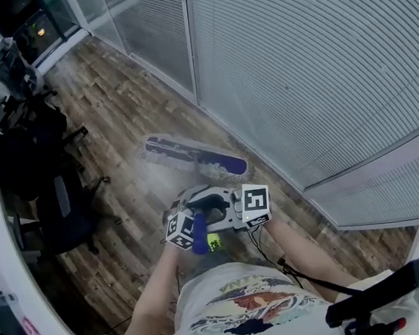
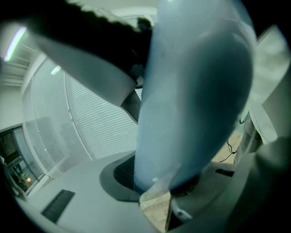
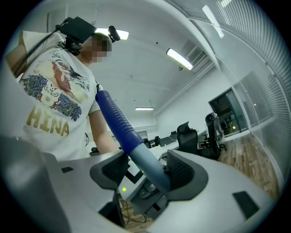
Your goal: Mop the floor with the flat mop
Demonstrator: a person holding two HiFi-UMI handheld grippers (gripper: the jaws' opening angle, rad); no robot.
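**Both grippers clamp the mop handle**

We see the left gripper (image 2: 166, 176) pinching the handle (image 2: 191, 100). The handle sits so near the lens that it blurs and fills most of that view. Only one pad (image 2: 123, 172) shows clearly; the other lies behind the handle. The right gripper (image 3: 152, 170) pinches the handle too, a ribbed pad on either side, just beside the dark blue grip (image 3: 113, 116). In the head view the grippers crowd together, their jaws covered by their own bodies. The mop head (image 1: 196, 157) lies flat on the wood floor (image 1: 116, 113), smeared, near the glass wall (image 1: 297, 81). Chairs (image 1: 24, 159) are cut off at the left.
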